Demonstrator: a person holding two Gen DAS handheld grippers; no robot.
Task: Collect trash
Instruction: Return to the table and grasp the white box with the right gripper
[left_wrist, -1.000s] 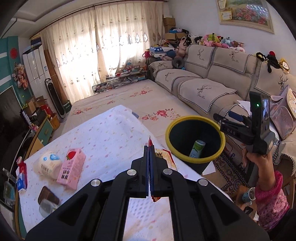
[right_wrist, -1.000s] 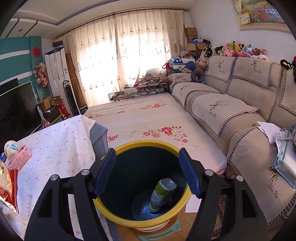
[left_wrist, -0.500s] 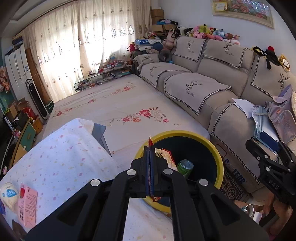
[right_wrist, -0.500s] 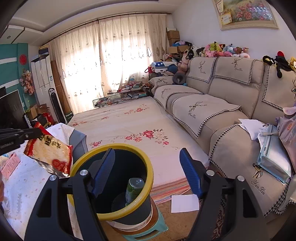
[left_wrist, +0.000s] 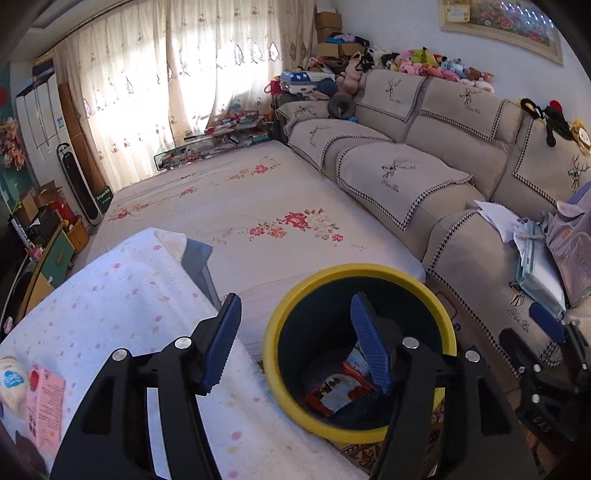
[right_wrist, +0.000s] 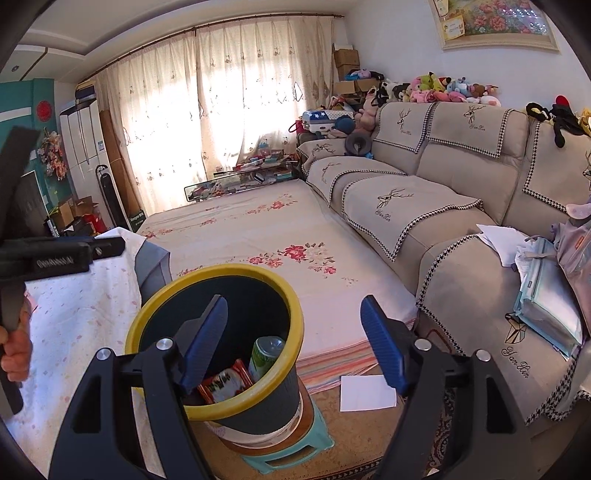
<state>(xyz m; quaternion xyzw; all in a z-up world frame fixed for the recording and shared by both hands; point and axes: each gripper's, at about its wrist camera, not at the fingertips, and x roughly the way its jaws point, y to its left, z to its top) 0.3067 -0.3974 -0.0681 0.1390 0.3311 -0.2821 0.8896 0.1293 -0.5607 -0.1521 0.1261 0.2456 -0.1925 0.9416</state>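
Observation:
A dark bin with a yellow rim (left_wrist: 280, 314) (right_wrist: 291, 299) stands beside the table on a small stool. A red snack packet (left_wrist: 338, 393) (right_wrist: 221, 382) lies inside it next to a green can (right_wrist: 266, 356). My left gripper (left_wrist: 295, 341) is open and empty above the bin's near rim. My right gripper (right_wrist: 293, 338) is open and empty, to the right of the bin. A pink carton (left_wrist: 44, 402) and a white pouch (left_wrist: 13, 380) lie on the table at the left.
The table has a white spotted cloth (left_wrist: 122, 295). A flowered mattress (left_wrist: 240, 206) lies behind the bin and a beige sofa (left_wrist: 424, 177) runs along the right. A white paper (right_wrist: 367, 393) lies on the rug. The stool (right_wrist: 288, 450) is teal.
My left gripper opened and let go of the red snack packet, which now lies in the bin. My right gripper stayed open and shifted a little.

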